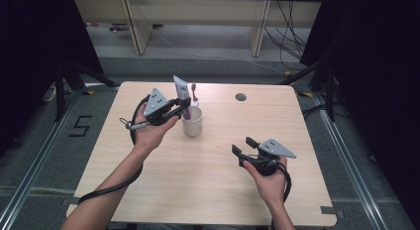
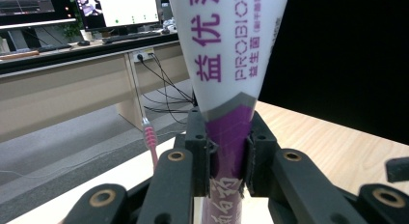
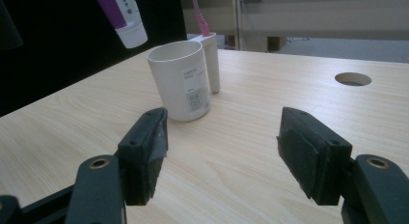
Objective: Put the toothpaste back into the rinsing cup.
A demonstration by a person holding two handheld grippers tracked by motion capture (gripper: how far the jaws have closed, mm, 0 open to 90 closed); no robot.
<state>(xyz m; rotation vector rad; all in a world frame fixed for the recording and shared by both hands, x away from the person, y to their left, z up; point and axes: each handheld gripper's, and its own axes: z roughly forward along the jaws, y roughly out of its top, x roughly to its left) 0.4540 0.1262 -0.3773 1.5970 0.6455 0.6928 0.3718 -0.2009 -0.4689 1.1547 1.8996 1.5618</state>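
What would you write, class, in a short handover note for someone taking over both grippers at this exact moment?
Left gripper: shut on the toothpaste tube, held cap down above the white cup.
Right gripper: open, holding nothing, low over the table, pointing toward the cup.
Things: the cup stands upright on the table. A pink toothbrush stands upright in the holder on the cup's side.
Done: the tube is gripped and lifted.
Left: the tube's cap end hangs above and to one side of the cup's mouth. Probably it goes into the cup next, though this is a guess.
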